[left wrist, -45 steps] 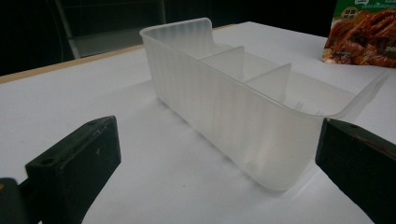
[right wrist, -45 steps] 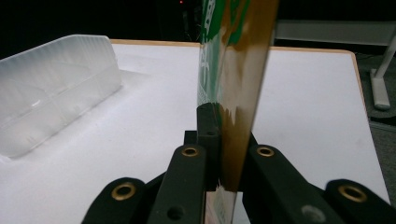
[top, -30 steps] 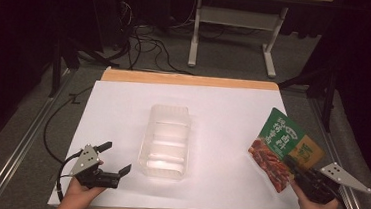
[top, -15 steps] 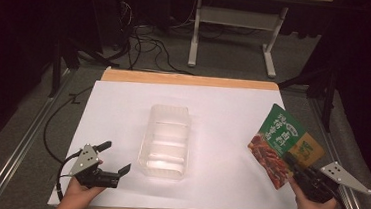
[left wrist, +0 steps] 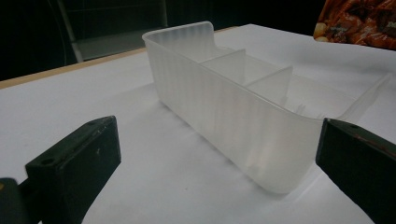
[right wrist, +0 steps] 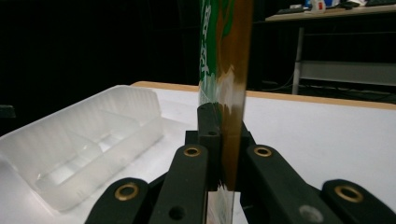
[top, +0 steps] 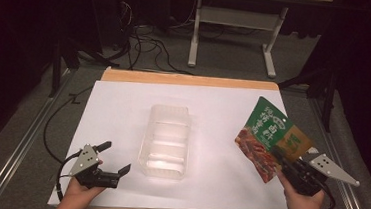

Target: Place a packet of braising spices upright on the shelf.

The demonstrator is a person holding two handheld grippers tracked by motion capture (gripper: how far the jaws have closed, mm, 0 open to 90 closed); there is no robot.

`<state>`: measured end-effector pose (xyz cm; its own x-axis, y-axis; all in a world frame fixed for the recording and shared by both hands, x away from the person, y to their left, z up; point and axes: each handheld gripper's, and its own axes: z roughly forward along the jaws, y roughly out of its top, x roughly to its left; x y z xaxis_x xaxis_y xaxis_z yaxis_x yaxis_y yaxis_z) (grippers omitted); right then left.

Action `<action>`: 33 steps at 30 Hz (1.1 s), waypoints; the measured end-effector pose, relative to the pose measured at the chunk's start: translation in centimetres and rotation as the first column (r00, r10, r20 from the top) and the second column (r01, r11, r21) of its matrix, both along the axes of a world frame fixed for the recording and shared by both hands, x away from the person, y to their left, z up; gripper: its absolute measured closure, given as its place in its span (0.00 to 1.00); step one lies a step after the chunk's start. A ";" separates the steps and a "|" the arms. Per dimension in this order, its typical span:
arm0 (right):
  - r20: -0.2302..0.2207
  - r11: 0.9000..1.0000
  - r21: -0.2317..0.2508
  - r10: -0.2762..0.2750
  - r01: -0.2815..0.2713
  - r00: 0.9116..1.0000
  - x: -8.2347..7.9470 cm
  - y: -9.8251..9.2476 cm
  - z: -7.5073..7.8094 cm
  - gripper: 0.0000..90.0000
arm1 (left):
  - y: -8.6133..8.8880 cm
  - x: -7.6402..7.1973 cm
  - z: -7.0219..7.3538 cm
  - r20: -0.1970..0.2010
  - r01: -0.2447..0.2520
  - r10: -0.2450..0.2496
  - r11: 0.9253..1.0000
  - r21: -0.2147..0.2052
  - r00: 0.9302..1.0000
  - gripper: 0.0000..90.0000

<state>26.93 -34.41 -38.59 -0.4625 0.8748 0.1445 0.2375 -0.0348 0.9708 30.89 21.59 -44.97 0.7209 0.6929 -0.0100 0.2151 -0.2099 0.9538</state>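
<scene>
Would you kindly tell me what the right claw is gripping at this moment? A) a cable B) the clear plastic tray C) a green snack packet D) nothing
C: the right claw is shut on the green snack packet, held above the table, apart from the clear tray.

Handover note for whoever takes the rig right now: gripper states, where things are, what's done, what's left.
Right hand-held gripper: shut on the snack pouch, held clear of the table near its right edge.
Left hand-held gripper: open, holding nothing, low over the table beside the near left corner of the clear divided tray.
Tray: mid-table, its compartments look empty.
Done: pouch gripped and off the table.
Left, probably: carry the pouch to the tray, set it in, release. The left gripper could steady the tray.
</scene>
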 end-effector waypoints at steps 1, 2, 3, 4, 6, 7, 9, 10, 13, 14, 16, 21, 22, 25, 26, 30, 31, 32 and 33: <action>0.003 1.000 -0.008 0.007 -0.006 1.000 0.2 0.3 0.1 1.00 | 0.0 0.0 0.0 0.000 0.000 0.000 1.000 0.000 1.000 0.01; 0.003 1.000 -0.008 0.007 -0.006 1.000 0.2 0.3 0.1 1.00 | 0.0 0.0 0.0 0.000 0.000 0.000 1.000 0.001 1.000 0.01; 0.002 1.000 -0.011 0.014 -0.014 1.000 0.3 0.6 0.1 1.00 | 0.0 0.0 0.0 0.000 0.001 -0.001 1.000 0.000 1.000 0.01; 0.000 0.999 -0.008 0.031 -0.031 1.000 0.6 1.3 0.2 1.00 | 0.0 -0.1 0.0 0.000 0.003 -0.003 1.000 0.003 1.000 0.01; 0.002 0.999 -0.012 0.048 -0.048 0.999 0.9 1.9 0.4 1.00 | 0.1 -0.1 0.0 0.001 0.004 -0.004 1.000 0.000 1.000 0.01; 0.002 0.999 -0.012 0.048 -0.048 0.999 0.9 1.9 0.4 1.00 | 0.1 -0.1 0.0 0.001 0.004 -0.004 1.000 0.000 1.000 0.01; 0.004 0.998 -0.010 0.060 -0.060 0.998 1.2 2.4 0.6 1.00 | 0.1 -0.1 0.0 0.001 0.003 -0.003 1.000 -0.001 1.000 0.01; 0.010 0.997 -0.008 0.074 -0.074 0.997 1.6 3.0 0.8 1.00 | 0.1 -0.1 0.0 0.000 0.002 -0.002 1.000 -0.004 1.000 0.01; 0.013 0.996 -0.011 0.090 -0.090 0.996 2.0 3.3 0.9 1.00 | 0.1 -0.1 0.1 0.001 0.002 -0.002 1.000 -0.004 1.000 0.01; 0.015 0.994 -0.011 0.105 -0.105 0.994 2.4 3.8 1.1 1.00 | 0.1 -0.1 0.0 0.000 0.002 -0.002 1.000 -0.004 1.000 0.01; 0.016 0.993 -0.012 0.114 -0.114 0.993 2.5 4.0 1.2 1.00 | 0.1 0.0 0.0 -0.001 0.002 -0.002 1.000 -0.004 1.000 0.01; 0.016 0.989 -0.008 0.148 -0.148 0.989 3.4 5.2 1.5 1.00 | 0.1 0.0 0.0 -0.001 0.003 -0.003 1.000 -0.001 1.000 0.01; 0.015 0.988 -0.007 0.155 -0.155 0.988 3.5 5.4 1.5 1.00 | 0.1 -0.1 0.0 0.000 0.002 -0.002 1.000 -0.005 1.000 0.01; 0.015 0.984 -0.004 0.178 -0.178 0.984 3.9 6.0 1.5 1.00 | 0.1 -0.1 0.1 0.001 0.004 -0.004 1.000 -0.006 1.000 0.01; 0.013 0.982 -0.002 0.189 -0.189 0.982 4.2 6.4 1.6 1.00 | 0.1 -0.1 0.1 0.001 0.004 -0.004 1.000 -0.006 1.000 0.01; 0.011 0.978 -0.004 0.208 -0.208 0.978 4.6 7.0 1.6 1.00 | 0.1 0.0 0.0 0.000 0.005 -0.005 1.000 -0.006 1.000 0.01; 0.010 0.976 -0.001 0.219 -0.219 0.976 4.9 7.4 1.7 1.00 | 0.0 0.0 0.0 -0.001 0.005 -0.005 1.000 -0.009 1.000 0.01; 0.010 0.976 -0.001 0.219 -0.219 0.976 4.9 7.4 1.7 1.00 | 0.0 0.0 0.0 -0.002 0.006 -0.006 1.000 -0.009 1.000 0.01; 0.011 0.975 0.001 0.222 -0.222 0.975 5.0 7.7 1.7 1.00 | 0.0 -0.1 0.0 -0.002 0.007 -0.007 1.000 -0.009 1.000 0.01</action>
<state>31.98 -26.73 -36.84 -0.6468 0.7498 0.1399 0.2289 0.0159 0.9733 30.83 21.61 -44.97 0.7254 0.6881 -0.0179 0.2155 -0.2023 0.9553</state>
